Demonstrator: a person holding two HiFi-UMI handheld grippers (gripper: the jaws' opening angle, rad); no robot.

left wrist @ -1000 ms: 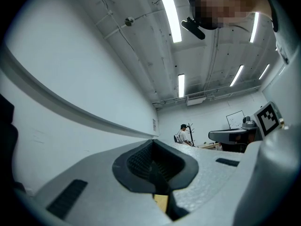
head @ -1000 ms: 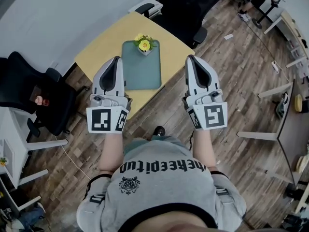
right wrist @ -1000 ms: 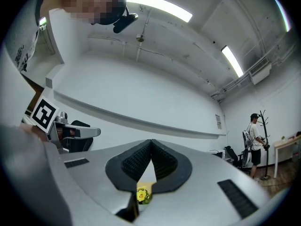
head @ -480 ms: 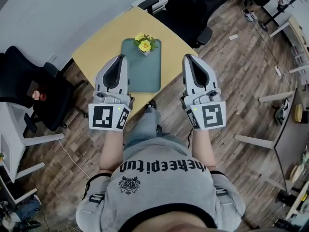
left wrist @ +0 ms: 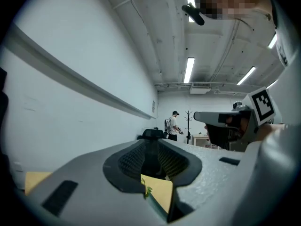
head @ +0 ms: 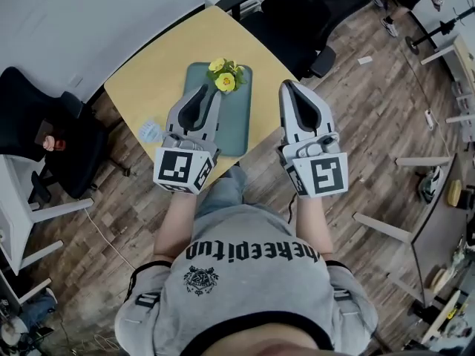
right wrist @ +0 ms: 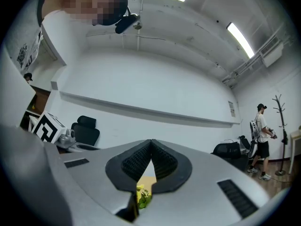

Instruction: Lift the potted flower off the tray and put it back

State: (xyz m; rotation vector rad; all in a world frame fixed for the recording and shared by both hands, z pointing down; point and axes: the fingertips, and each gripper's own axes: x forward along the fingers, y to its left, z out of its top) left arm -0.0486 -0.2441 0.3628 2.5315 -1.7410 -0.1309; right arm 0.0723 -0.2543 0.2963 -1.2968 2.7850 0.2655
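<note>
A potted flower (head: 225, 76) with yellow blooms stands at the far end of a teal tray (head: 236, 124) on the yellow table (head: 148, 87). My left gripper (head: 206, 89) reaches over the tray's left side, its tip just short of the flower and to its left. Its jaws have just been opening; they stand slightly open with nothing between them. My right gripper (head: 287, 86) hovers at the table's right edge, beside the tray, pads meeting at the tip. Between the right gripper's jaws the flower (right wrist: 142, 195) shows low down in the right gripper view. Each gripper is held level.
A small pale blue thing (head: 151, 130) lies on the table left of the tray. Black office chairs stand at the left (head: 44, 136) and behind the table (head: 297, 13). White desks (head: 18, 206) line the left. A person (left wrist: 173, 126) stands far off by a coat rack.
Both grippers have moved forward toward the table. The left one has swung right, over the tray's left side and close to the flower, and its jaws have parted a little.
</note>
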